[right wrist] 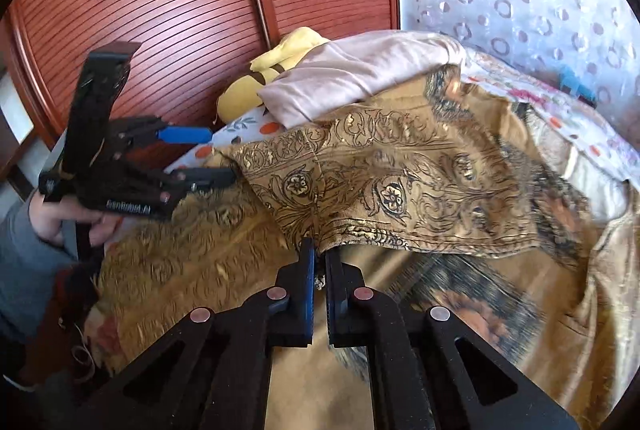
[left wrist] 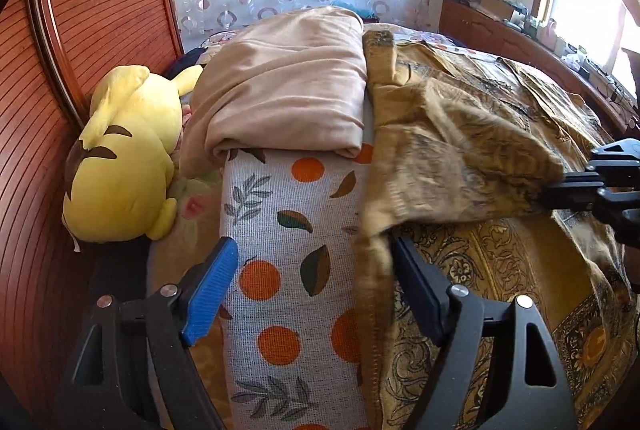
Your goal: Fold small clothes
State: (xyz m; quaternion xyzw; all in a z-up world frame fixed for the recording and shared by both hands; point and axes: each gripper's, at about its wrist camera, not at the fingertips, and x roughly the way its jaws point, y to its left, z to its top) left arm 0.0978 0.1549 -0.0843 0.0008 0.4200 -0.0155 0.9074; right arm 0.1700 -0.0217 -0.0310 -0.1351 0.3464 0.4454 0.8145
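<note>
Right gripper is clamped on the near hem of the garment, a small gold cloth printed with dark scrollwork; its two fingers stand almost together with only the fabric edge between them. Left gripper is spread wide and grips nothing: its blue pad lies over the quilt, a grey cover printed with oranges and leaves, while the opposite finger sits just beside the garment's left edge, which droops past it. In the right wrist view the left gripper appears at the left of the scene, fingers parted, level with the garment's left corner. The garment lies across the bed on a gold patterned bedspread, its near edge raised off the surface by the right-hand hold and the rest resting flat. Judged from this layout, one corner is pinched so the edge can be lifted and carried over, and the open gripper is positioned to take the matching corner so the fold stays square. A folded beige blanket and a yellow plush lie at the far left, apart from the work area. The fold does not appear to be made yet.
</note>
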